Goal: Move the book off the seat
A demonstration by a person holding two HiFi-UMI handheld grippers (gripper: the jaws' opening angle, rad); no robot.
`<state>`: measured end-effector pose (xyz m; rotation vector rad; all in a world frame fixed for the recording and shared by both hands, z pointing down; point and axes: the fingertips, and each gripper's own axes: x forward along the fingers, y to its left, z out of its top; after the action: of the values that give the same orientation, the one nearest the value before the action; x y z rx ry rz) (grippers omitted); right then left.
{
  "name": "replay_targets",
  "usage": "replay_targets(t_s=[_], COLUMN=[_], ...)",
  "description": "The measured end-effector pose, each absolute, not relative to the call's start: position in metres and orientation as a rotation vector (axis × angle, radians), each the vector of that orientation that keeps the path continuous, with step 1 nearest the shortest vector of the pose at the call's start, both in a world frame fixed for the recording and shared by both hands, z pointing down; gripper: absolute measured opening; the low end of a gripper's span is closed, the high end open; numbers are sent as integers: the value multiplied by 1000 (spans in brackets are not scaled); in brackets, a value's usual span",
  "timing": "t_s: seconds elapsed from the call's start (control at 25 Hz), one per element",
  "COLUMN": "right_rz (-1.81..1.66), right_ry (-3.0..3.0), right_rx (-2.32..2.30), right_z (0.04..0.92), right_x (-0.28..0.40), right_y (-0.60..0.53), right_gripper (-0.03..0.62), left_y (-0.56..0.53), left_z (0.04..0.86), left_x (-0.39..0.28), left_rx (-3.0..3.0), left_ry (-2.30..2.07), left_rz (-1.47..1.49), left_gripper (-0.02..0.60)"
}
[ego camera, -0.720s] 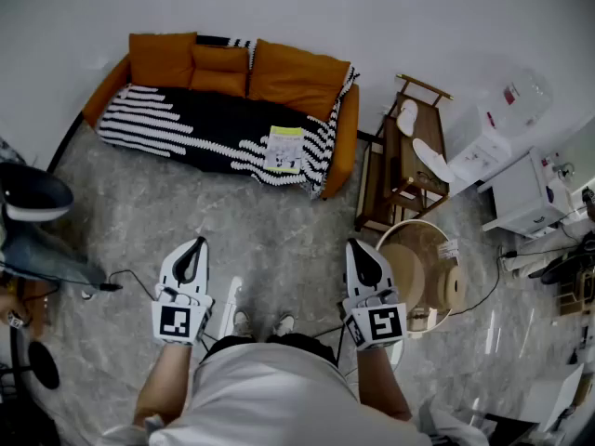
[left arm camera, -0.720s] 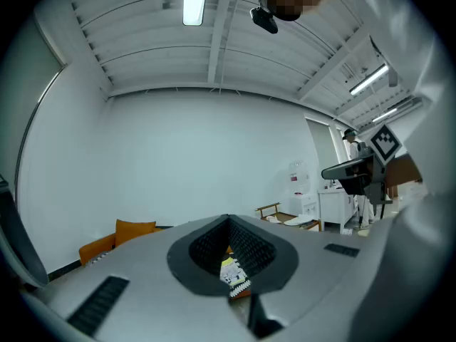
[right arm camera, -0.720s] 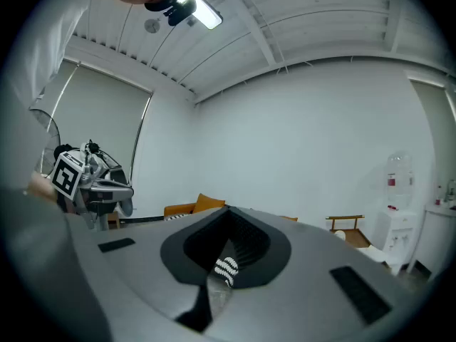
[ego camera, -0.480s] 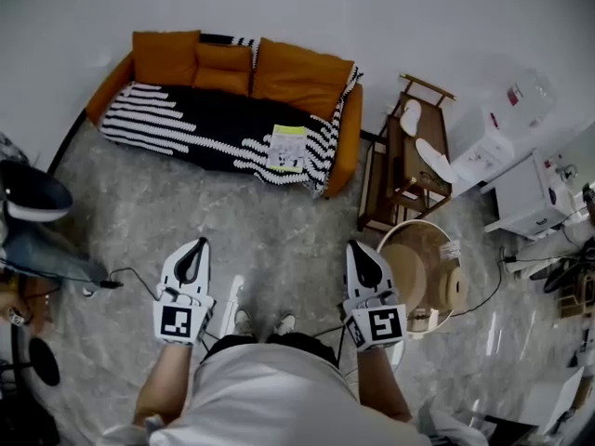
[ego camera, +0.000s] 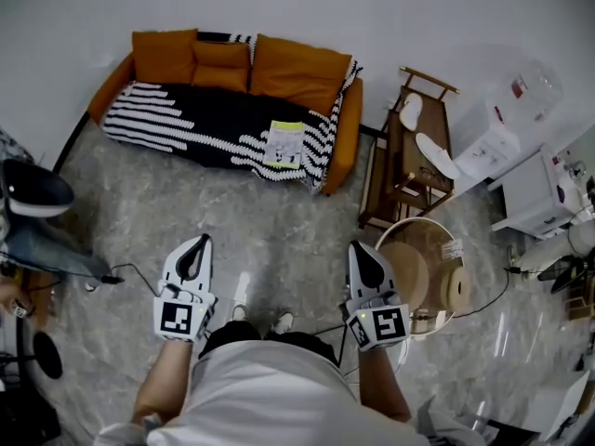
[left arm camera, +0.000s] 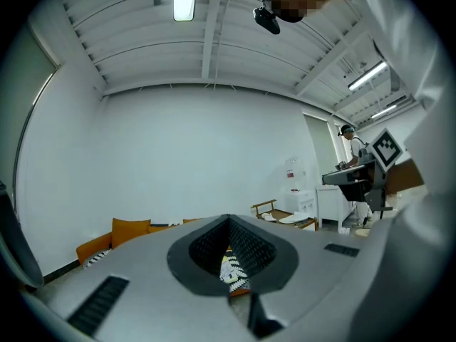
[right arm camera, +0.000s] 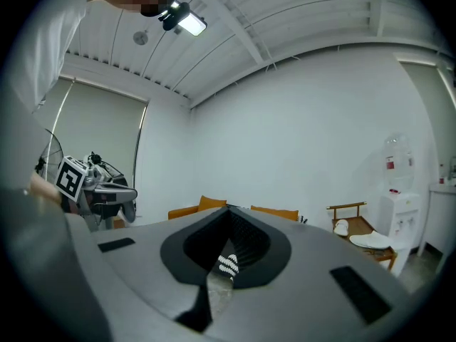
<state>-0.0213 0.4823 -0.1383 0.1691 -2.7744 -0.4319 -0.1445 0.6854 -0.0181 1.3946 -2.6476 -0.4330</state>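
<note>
Head view: an orange sofa [ego camera: 296, 71] under a striped throw [ego camera: 186, 119] stands against the wall. The person's forearms [ego camera: 165, 381] reach forward side by side over the marble floor [ego camera: 279, 216]. Left gripper [ego camera: 197, 243] and right gripper [ego camera: 361, 249] point sofaward, jaws pressed together, empty. The book [ego camera: 284, 144] lies on the seat's right end, well apart from both.

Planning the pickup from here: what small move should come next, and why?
Probably step forward toward the sofa: the book lies on its seat, well beyond both the left tool and the right tool, which are shut and empty over the floor.
</note>
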Motion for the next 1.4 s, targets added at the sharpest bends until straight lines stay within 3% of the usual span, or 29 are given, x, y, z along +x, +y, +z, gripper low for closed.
replay_targets(t_s=[0.36,0.68,1.4], right_rz=[-353,-367,-340], right_ry=[-2782,-2715,-2596], right_rx=[182,234,262], right_z=[-136,-118,-66], right_x=[-11,-44,-294], right_y=[432,392,338], right_gripper=[21,21,21], left_y=[635,583,487], left_z=[-33,1,65], left_x=[-141,-176,-419], left_rx=[1427,1467,1554], left_ry=[-2635,-2541,-2392], left_rz=[-389,-426,-507], left_gripper=[17,17,17])
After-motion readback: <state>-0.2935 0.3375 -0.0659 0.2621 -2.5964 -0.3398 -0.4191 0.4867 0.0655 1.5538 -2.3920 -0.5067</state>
